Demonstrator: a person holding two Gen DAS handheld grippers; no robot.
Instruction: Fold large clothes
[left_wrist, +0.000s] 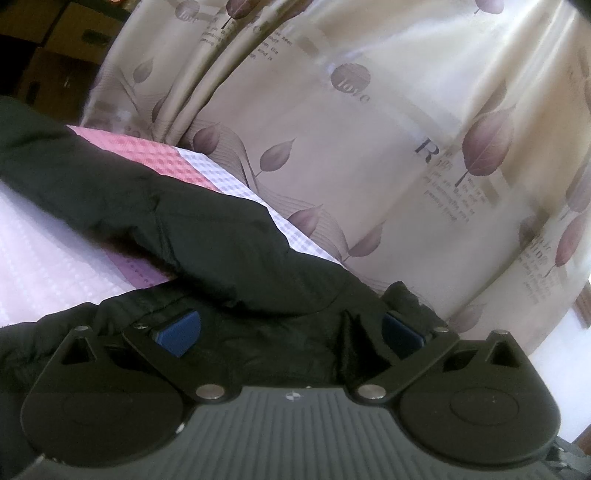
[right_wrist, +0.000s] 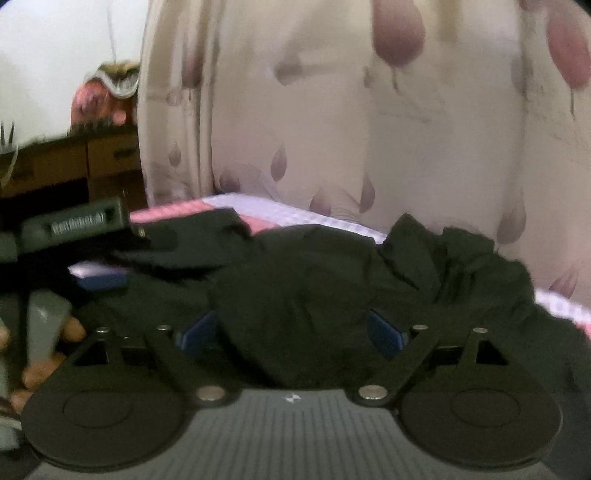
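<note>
Jacket (right_wrist: 314, 288): black, rumpled on the checked sheet (left_wrist: 229, 177).
Left gripper (left_wrist: 291, 332): jaws spread, jacket cloth bunched between.
Right gripper (right_wrist: 291, 332): spread wide, pads clear of the cloth.
Behind: leaf-print curtain (left_wrist: 369, 147).

jacket (right_wrist: 314, 266) on bed (left_wrist: 44, 258), curtain (left_wrist: 369, 147) behind

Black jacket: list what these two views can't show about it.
- Left wrist view: the left gripper has its fingertips buried in the jacket; whether it holds anything is unclear.
- Right wrist view: motion blur smears the jacket's folds.
- Both views: the edges cut off the jacket's outline.
</note>
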